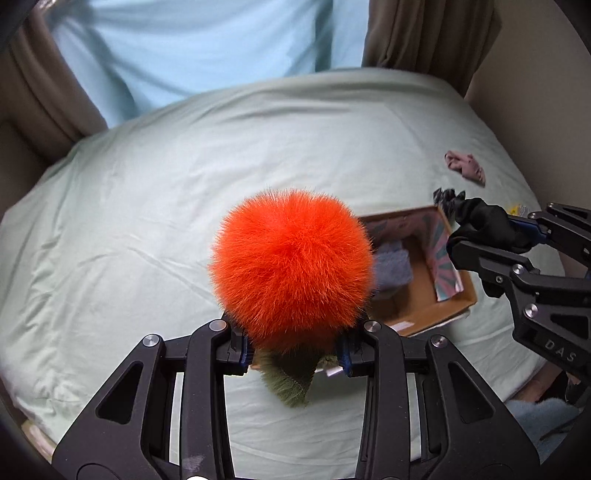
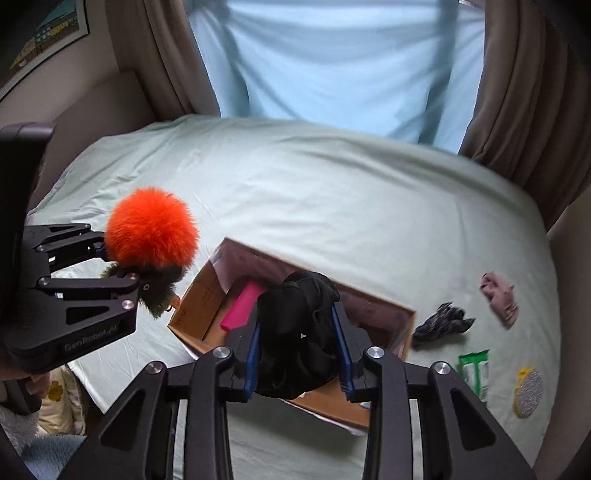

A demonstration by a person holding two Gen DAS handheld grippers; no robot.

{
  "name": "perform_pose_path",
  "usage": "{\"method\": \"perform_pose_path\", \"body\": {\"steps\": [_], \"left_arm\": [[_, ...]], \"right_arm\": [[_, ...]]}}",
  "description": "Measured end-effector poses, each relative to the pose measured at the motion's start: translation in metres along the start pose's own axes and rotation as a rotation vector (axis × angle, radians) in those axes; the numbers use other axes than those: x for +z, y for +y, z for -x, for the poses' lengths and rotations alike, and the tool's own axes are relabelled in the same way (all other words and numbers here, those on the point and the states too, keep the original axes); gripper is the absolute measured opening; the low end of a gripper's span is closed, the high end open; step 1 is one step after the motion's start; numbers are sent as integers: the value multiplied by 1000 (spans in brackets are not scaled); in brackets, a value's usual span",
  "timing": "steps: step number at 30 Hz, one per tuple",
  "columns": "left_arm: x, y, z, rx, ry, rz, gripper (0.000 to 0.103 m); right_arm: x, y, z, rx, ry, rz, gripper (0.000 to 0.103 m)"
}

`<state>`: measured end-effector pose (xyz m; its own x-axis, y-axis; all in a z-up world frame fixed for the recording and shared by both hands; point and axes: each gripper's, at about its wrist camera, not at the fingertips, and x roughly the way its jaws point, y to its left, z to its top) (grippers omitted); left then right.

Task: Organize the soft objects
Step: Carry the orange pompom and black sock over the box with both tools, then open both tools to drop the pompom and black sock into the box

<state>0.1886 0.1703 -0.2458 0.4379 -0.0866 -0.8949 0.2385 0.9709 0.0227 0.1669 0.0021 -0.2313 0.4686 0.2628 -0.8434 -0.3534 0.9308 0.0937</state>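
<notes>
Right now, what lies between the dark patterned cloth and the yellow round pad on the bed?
A green-and-white packet lies between the dark patterned cloth and yellow round pad, in the right wrist view.

We look down on a bed (image 1: 184, 206) covered in a pale green, lightly creased sheet (image 2: 332, 206). Behind its far edge hangs a light blue sheer curtain (image 2: 332, 62), lit from behind, with heavier brown drapes (image 2: 524, 110) drawn back on both sides. Beige walls (image 2: 92, 103) close in at left and right, and a framed poster (image 2: 40, 33) hangs on the wall at upper left.
</notes>
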Motion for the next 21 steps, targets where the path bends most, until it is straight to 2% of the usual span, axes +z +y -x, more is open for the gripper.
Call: {"method": "perform_pose_path", "body": {"steps": [4,8,17,21], "left_arm": [[-9,7,-31,-29,85,9,31],[-6,2,-57,-54,138,-8,31],[28,-18,-115,-135,274,19,31],[34,-36,-141,-140,335,-17,31]], "right_arm": [[0,-6,-36,16,102,-49,31],[1,-18,-68,10,199,-117,31],[14,-63,-100,-33,325,-234,31],[12,-85,-116,-36,397,-304,31]]}}
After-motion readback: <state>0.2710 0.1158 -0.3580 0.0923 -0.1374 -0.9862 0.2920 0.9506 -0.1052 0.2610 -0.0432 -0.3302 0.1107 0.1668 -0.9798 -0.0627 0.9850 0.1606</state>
